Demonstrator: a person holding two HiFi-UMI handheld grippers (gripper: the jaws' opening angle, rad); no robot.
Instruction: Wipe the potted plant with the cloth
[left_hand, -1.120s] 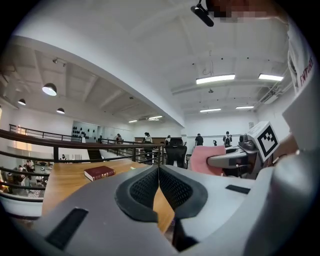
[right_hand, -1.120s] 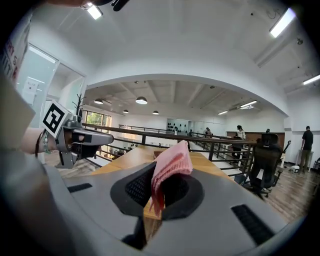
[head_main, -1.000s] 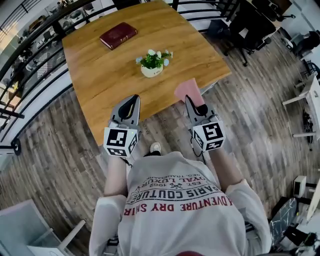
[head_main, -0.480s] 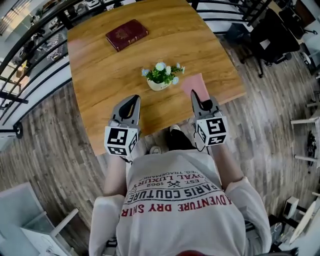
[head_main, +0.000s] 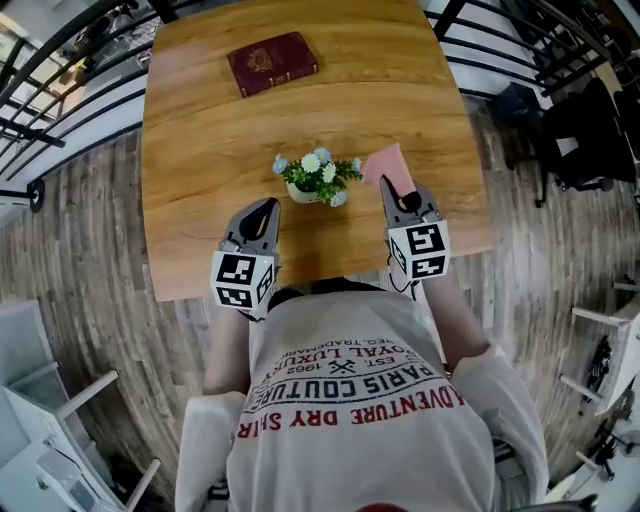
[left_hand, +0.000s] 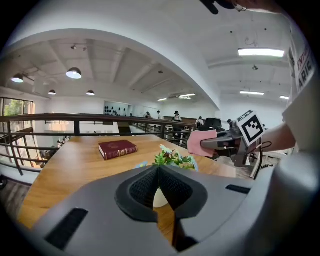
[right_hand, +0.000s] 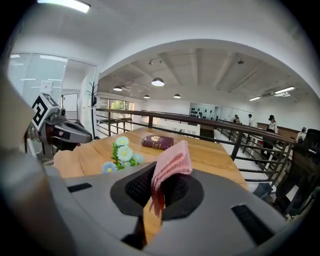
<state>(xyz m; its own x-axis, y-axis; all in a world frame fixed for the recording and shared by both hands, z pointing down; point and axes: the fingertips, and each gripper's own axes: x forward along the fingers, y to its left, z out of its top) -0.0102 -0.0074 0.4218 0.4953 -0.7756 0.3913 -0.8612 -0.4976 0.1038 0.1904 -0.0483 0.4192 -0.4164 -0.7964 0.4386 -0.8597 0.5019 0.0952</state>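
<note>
The left gripper (head_main: 262, 208) is fully closed and empty. The right gripper (head_main: 391, 186) is clamped on one pink cloth (head_main: 385, 162), which sticks out past its tips. One potted plant (head_main: 318, 180) stands on the worktop (head_main: 200, 150), at 1 o'clock from the left gripper, and one red book (head_main: 272, 62) lies at 11 o'clock beyond it. A second ago both grippers hung over the floor short of the worktop's near edge; now they flank the plant.
</note>
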